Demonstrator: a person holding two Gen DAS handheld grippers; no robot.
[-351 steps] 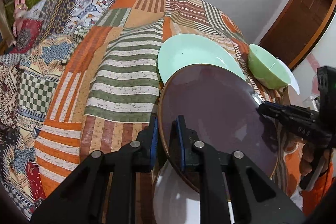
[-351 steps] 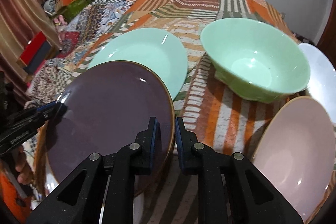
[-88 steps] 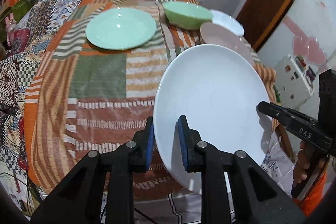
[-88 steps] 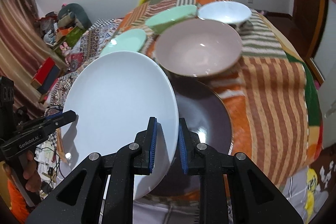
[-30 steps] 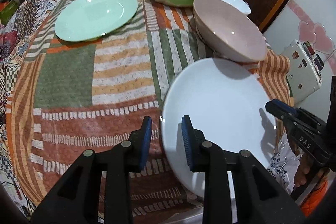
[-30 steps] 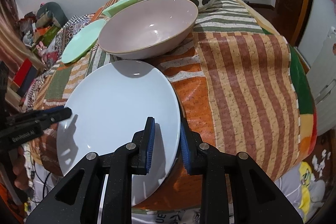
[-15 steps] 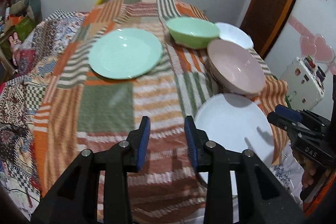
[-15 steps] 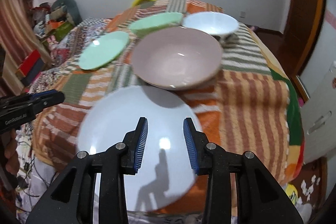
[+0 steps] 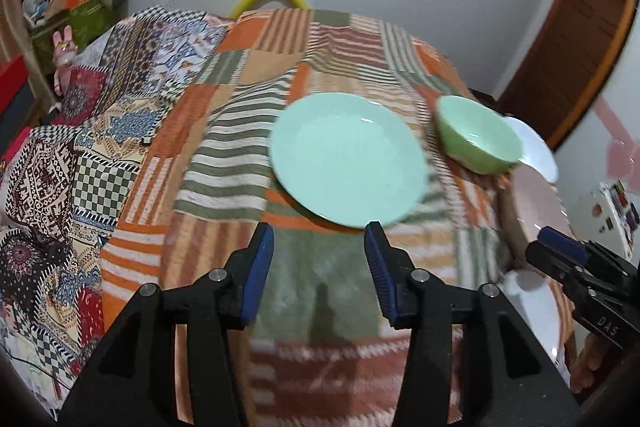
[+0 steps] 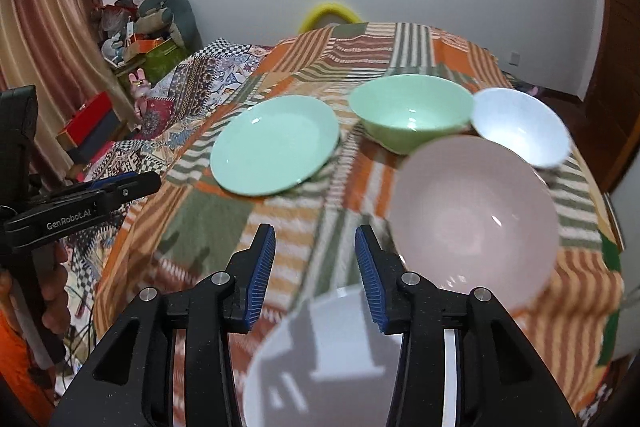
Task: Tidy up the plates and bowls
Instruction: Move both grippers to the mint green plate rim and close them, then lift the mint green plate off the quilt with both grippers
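Observation:
A mint green plate lies on the patchwork tablecloth. Right of it stand a green bowl, a white bowl and a pink bowl. A white plate lies at the near table edge, below my right gripper. My left gripper is open and empty, just short of the green plate. My right gripper is open and empty above the white plate; it also shows in the left wrist view.
A patterned bedspread covers a bed left of the table. A yellow chair back stands behind the table. A wooden door is at the right. Boxes and toys are piled at the far left.
Both grippers let go of the white plate after laying it on the purple plate at the table edge. Both jaws have opened wide, and the left gripper has moved toward the green plate.

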